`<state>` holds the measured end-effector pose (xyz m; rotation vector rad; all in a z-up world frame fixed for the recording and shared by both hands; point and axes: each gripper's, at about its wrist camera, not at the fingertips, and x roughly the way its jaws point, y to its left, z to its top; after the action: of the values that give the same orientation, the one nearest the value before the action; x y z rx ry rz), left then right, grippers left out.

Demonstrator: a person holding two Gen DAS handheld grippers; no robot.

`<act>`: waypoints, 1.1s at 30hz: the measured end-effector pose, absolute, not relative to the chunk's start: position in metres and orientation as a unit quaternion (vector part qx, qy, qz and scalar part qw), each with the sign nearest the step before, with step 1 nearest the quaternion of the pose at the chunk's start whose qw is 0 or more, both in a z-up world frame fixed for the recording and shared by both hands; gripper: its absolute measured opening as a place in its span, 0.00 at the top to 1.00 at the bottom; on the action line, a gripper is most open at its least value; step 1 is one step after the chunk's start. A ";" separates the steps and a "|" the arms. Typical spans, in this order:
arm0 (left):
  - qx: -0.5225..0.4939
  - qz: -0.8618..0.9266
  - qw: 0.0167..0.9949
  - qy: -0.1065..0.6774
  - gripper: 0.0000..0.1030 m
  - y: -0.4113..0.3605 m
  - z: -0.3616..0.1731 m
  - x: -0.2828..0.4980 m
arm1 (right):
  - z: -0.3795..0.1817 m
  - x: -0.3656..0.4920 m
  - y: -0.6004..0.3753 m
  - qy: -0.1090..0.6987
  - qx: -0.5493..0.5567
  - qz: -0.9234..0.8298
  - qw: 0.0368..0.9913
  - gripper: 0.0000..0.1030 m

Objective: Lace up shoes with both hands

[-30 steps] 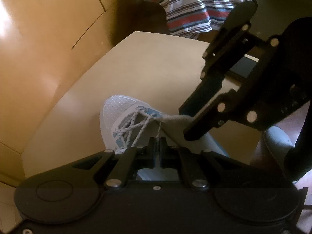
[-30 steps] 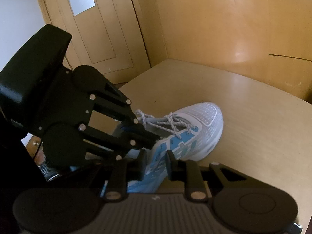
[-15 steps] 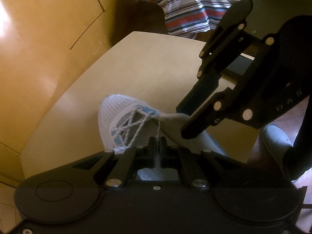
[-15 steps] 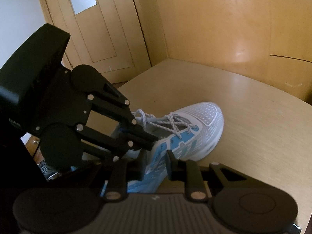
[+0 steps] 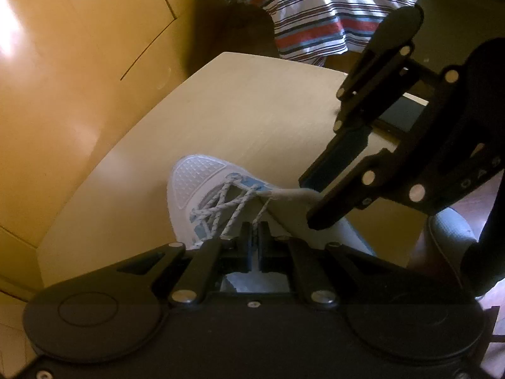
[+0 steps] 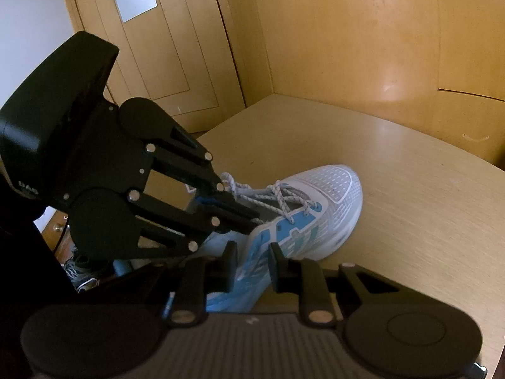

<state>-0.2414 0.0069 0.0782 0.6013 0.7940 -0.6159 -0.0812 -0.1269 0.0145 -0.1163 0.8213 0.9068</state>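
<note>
A white mesh shoe (image 5: 195, 183) with blue side panels lies on the pale wooden table (image 5: 252, 110), toe pointing away. Its speckled white lace (image 5: 221, 202) crosses the eyelets, and one strand runs down into my left gripper (image 5: 252, 237), which is shut on it. My right gripper (image 5: 312, 202) reaches in from the right, clamped on the grey edge of the shoe's opening. In the right wrist view the shoe (image 6: 334, 189) has its blue side wall between the pads of the right gripper (image 6: 252, 252). The left gripper (image 6: 252, 218) pinches the lace (image 6: 284, 195) near the top eyelets.
A person in a striped shirt (image 5: 315, 9) stands at the table's far side. Glossy wooden wall panels (image 6: 347, 47) and a door (image 6: 142, 47) surround the table (image 6: 410, 189). Another shoe (image 6: 79, 268) lies on the floor at lower left.
The right gripper has drifted slightly sideways while still holding the shoe. The left gripper and the lace in it stay where they were.
</note>
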 end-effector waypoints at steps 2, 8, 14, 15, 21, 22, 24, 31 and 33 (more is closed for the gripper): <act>0.284 -0.290 0.834 0.374 0.99 0.007 0.078 -0.241 | 0.017 -0.072 -0.132 0.386 -0.054 0.427 0.816 0.79; 0.291 -0.292 0.829 0.377 0.99 0.002 0.074 -0.243 | 0.015 -0.070 -0.128 0.384 -0.056 0.425 0.818 0.79; 0.296 -0.294 0.826 0.379 0.99 -0.003 0.071 -0.245 | 0.015 -0.068 -0.127 0.383 -0.058 0.425 0.818 0.79; 0.295 -0.294 0.826 0.379 0.99 -0.003 0.072 -0.244 | 0.016 -0.068 -0.126 0.384 -0.057 0.424 0.818 0.79; 0.295 -0.291 0.826 0.382 0.99 -0.001 0.072 -0.244 | 0.021 -0.064 -0.125 0.384 -0.056 0.423 0.819 0.79; 0.296 -0.290 0.826 0.382 0.99 -0.002 0.072 -0.244 | 0.019 -0.063 -0.126 0.384 -0.056 0.423 0.819 0.79; 0.296 -0.292 0.825 0.383 0.99 -0.003 0.072 -0.244 | 0.017 -0.065 -0.126 0.384 -0.057 0.424 0.818 0.79; 0.294 -0.291 0.827 0.381 0.99 -0.003 0.073 -0.244 | 0.018 -0.061 -0.134 0.384 -0.058 0.424 0.818 0.79; 0.294 -0.291 0.827 0.381 0.99 -0.003 0.073 -0.245 | 0.018 -0.059 -0.135 0.384 -0.058 0.425 0.818 0.79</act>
<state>-0.2445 -0.0034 0.0729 0.6252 0.8097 -0.6178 -0.0593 -0.1354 0.0179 -0.1240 0.8175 0.9047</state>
